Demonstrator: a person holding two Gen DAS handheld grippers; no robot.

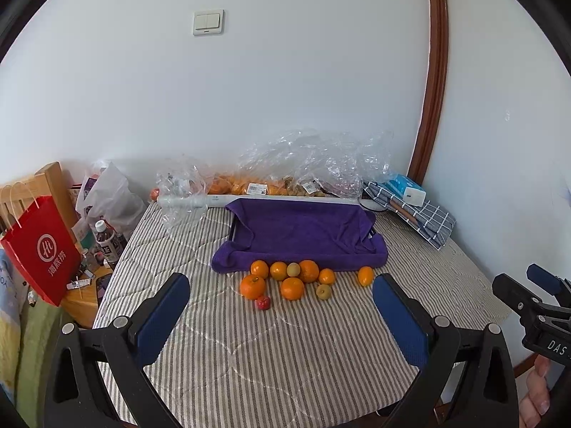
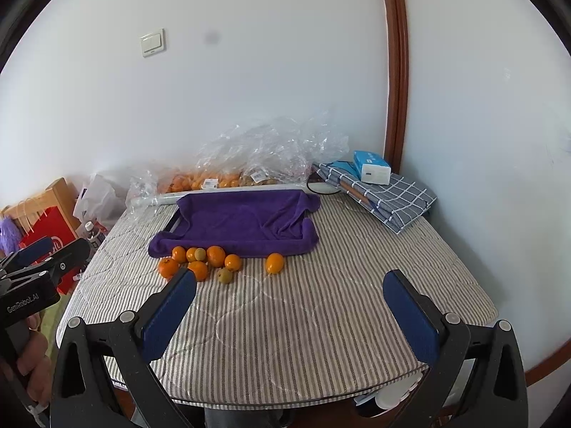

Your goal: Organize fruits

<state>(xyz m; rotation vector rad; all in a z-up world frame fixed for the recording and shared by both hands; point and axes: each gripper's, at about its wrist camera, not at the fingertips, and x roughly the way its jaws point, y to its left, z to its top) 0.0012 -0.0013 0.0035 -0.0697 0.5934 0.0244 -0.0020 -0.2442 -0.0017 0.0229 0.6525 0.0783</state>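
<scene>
Several oranges (image 1: 292, 288) lie in a cluster on the striped table, just in front of a tray lined with a purple towel (image 1: 303, 235). Two small yellow-green fruits (image 1: 323, 291) and one small red fruit (image 1: 262, 303) lie among them. One orange (image 1: 365, 275) lies apart to the right. The cluster (image 2: 216, 255) and tray (image 2: 242, 223) also show in the right wrist view. My left gripper (image 1: 282, 303) is open and empty, short of the fruit. My right gripper (image 2: 289, 296) is open and empty, right of the cluster.
Clear plastic bags with more oranges (image 1: 242, 185) lie against the back wall. A folded checked cloth (image 2: 389, 196) with a tissue pack (image 2: 373, 167) sits at the back right. A red paper bag (image 1: 43, 249) and bottles (image 1: 107, 242) stand left of the table.
</scene>
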